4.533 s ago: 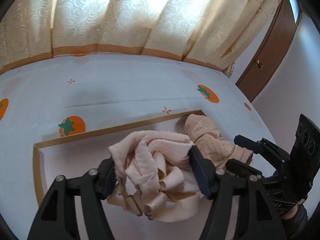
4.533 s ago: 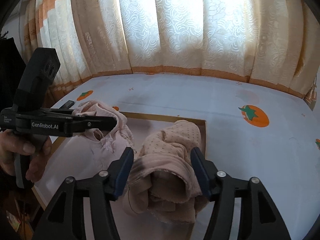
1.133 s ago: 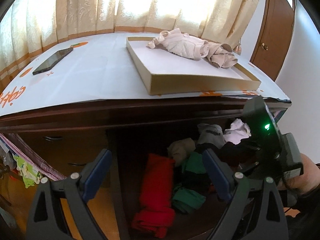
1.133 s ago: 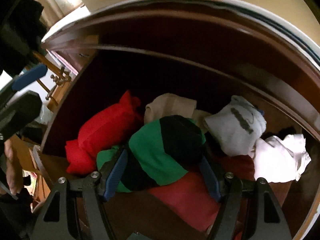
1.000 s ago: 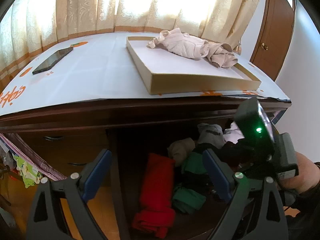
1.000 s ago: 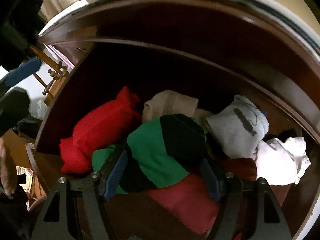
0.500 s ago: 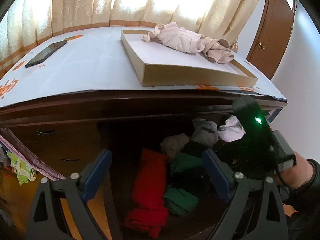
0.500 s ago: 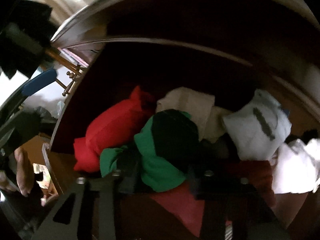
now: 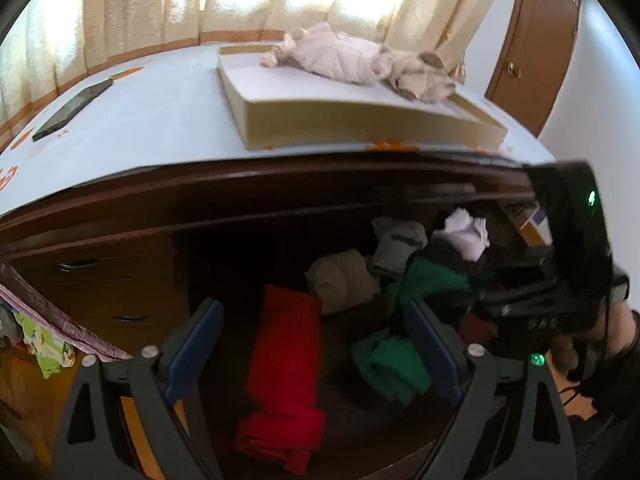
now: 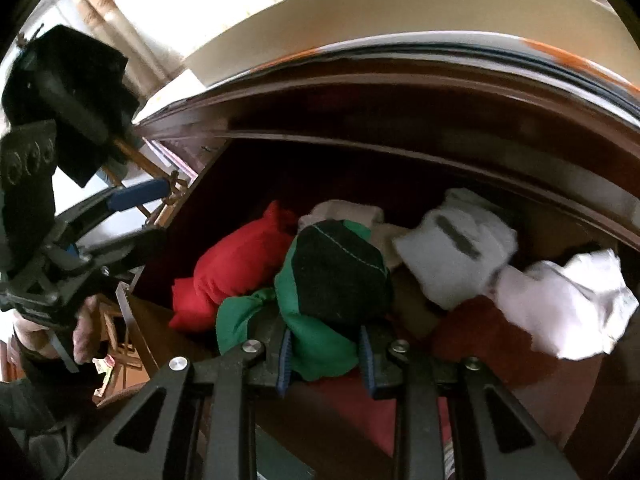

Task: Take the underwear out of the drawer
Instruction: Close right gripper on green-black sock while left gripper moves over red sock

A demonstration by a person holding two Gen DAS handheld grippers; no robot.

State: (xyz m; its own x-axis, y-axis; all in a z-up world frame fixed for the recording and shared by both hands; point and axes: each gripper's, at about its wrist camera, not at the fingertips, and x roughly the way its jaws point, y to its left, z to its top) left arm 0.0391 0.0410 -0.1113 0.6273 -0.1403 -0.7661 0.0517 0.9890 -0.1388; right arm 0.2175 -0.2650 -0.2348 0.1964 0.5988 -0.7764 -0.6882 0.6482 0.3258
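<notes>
The open drawer (image 10: pixel 400 160) holds several rolled pieces of underwear. My right gripper (image 10: pixel 325 354) has its jaws closing, and the pads pinch the bunched lower end of a green and black piece (image 10: pixel 332 280). A red roll (image 10: pixel 236 272) lies to its left, with a grey-white roll (image 10: pixel 456 252) and a white piece (image 10: pixel 568 304) to its right. My left gripper (image 9: pixel 312 340) hovers over the drawer above the red roll (image 9: pixel 288 360). Its jaws stand wide, easing inward slightly, with nothing between them. The right gripper's black housing (image 9: pixel 568 248) is at the right of the left wrist view.
On the desk top sits a shallow cardboard tray (image 9: pixel 360 120) with pink (image 9: pixel 340 60) and beige underwear (image 9: pixel 420 72) in it. A phone (image 9: pixel 72 108) lies to its left. Smaller closed drawers (image 9: pixel 80 268) are to the left, and a wooden door (image 9: pixel 532 40) is at the far right.
My right gripper's jaws went from wide around the green and black piece to pinched on it, and the gripper drew back with it. The left gripper barely moved.
</notes>
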